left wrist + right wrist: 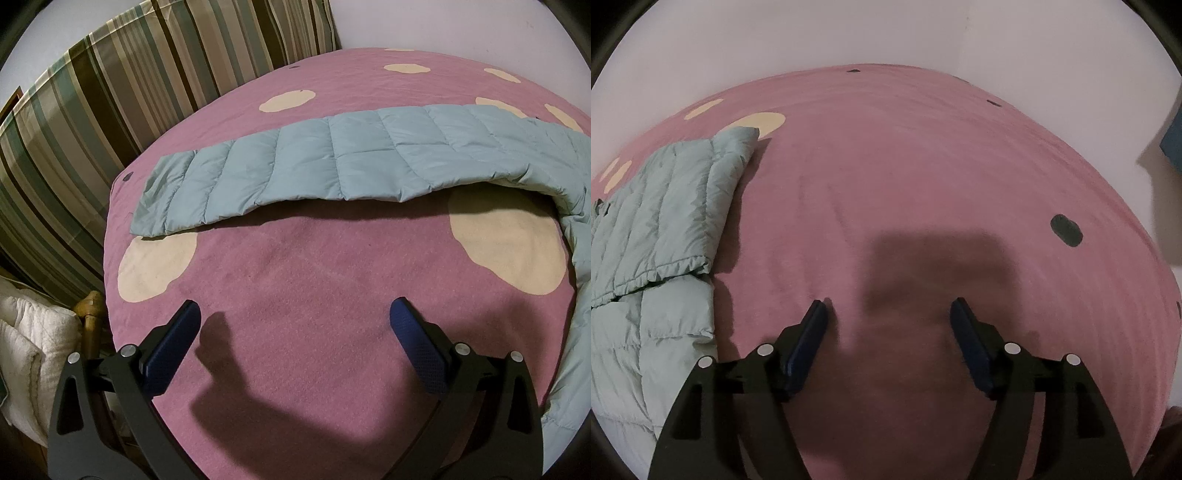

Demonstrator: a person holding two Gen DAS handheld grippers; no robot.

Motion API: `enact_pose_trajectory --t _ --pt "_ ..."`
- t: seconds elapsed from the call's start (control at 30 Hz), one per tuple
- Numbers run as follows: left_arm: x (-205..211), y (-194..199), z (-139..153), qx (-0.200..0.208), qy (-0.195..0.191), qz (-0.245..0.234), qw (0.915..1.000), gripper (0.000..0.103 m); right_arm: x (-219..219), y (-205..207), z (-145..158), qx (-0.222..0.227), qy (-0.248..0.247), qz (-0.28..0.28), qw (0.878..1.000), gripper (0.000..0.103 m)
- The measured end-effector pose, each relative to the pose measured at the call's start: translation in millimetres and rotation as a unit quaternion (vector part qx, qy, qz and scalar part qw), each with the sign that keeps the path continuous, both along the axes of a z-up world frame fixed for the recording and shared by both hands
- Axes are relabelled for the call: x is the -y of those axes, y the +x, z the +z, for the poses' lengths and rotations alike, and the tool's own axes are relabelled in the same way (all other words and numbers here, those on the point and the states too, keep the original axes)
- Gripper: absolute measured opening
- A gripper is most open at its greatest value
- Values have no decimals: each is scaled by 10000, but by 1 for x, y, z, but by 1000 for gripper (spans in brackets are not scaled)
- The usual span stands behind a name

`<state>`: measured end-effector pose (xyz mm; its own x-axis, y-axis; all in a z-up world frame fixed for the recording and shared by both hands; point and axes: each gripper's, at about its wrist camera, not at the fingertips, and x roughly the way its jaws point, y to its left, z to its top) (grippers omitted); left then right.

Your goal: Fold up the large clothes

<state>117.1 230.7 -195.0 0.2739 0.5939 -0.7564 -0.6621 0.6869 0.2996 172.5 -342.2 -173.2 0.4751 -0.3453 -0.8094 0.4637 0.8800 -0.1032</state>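
Observation:
A pale blue quilted puffer garment point(332, 162) lies on a pink bed cover point(295, 280); one long sleeve-like part stretches across the far side and its bulk curves down the right edge. My left gripper point(295, 314) hovers open over bare cover, well short of the garment, with nothing between its blue pads. In the right wrist view the same garment point(657, 236) lies folded over itself at the left. My right gripper point(888, 314) stands open above the pink cover point(905, 166), to the right of the garment, and holds nothing.
Striped curtains point(110, 96) hang beyond the bed's left edge. A white padded bundle point(33, 347) and a wooden post point(90, 306) sit at the lower left. Cream patches point(509, 243) and dark spots point(1065, 229) mark the cover. Pale walls stand behind; a blue object point(1172, 142) is at the right.

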Motion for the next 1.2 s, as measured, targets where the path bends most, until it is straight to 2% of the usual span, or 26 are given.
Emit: enact_pose_trajectory --t 0.17,0.37,0.53,0.6,0.77,1.03,1.1,1.17,1.2 --pt "-1 -1 0 40 -60 -3 10000 101 -1 -5 -2 -49 -101 -100 9999 78" --pt "-9 -6 3 173 -324 -162 9992 101 0 -7 -4 -81 -125 -198 9997 84" --pt "-27 -15 14 191 -9 43 9998 101 2 -4 -6 -110 -164 -235 9995 86" --pt "-45 -20 19 235 -3 187 9996 101 2 -4 -6 -113 -162 -232 9995 87" --pt "-107 -34 25 474 -510 571 9959 101 4 -3 -8 -117 -162 -234 9995 87" --pt "-183 -46 31 821 -890 566 9910 98 3 -7 -8 -141 -231 -236 9994 88" --pt "-198 -45 26 919 -1131 488 9881 87 3 -6 -8 -155 -265 -237 9992 88" --pt "-210 -46 22 1060 -1449 417 9829 81 2 -7 -8 -166 -292 -240 9991 88" --pt "-216 -45 19 1169 -1652 371 9786 81 2 -7 -8 -171 -307 -242 9991 88"
